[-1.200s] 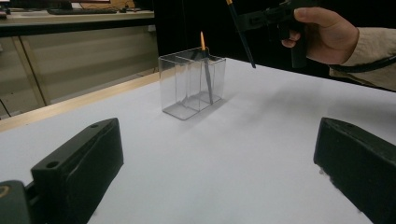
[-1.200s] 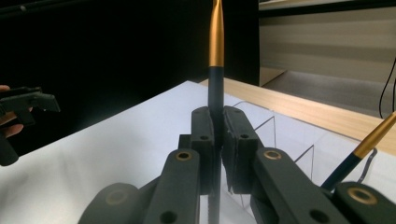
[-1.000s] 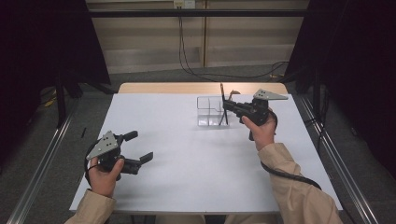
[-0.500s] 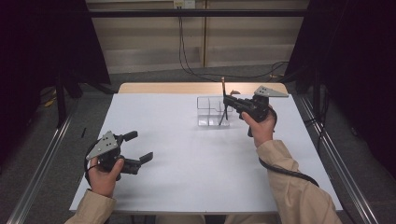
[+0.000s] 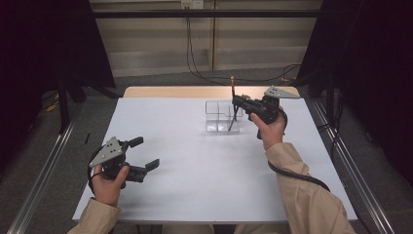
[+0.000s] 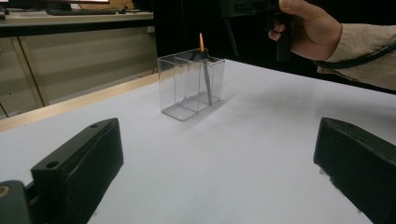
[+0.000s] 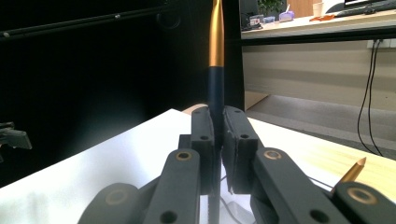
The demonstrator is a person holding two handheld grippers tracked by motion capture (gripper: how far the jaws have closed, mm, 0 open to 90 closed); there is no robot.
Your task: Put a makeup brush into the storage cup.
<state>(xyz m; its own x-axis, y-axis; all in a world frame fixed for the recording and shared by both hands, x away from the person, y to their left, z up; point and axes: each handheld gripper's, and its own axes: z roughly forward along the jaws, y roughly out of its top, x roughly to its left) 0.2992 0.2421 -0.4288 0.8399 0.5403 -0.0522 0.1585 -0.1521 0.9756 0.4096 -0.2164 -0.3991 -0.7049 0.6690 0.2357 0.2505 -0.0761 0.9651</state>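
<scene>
My right gripper (image 5: 236, 102) is shut on a dark pen with a gold upper end (image 5: 232, 90), pinching its dark barrel just below the gold part (image 7: 216, 56). The pen stands almost upright, and its lower end reaches down into a clear, divided plastic box (image 5: 218, 117) at the far middle of the white table (image 5: 195, 185). In the left gripper view the pen (image 6: 206, 79) shows inside the box (image 6: 187, 88). My left gripper (image 5: 146, 152) rests near the front left of the table, open with nothing between its fingers (image 6: 84, 163).
A wooden strip (image 5: 165, 91) runs along the table's far edge. A gold pointed tip (image 7: 352, 171) shows low at the right of the right gripper view. Metal rails (image 5: 44, 180) flank the table, and cables (image 5: 204, 73) lie on the floor behind it.
My right gripper has shifted slightly left with the pen, which now stands more upright over the box. The left gripper has not moved.
</scene>
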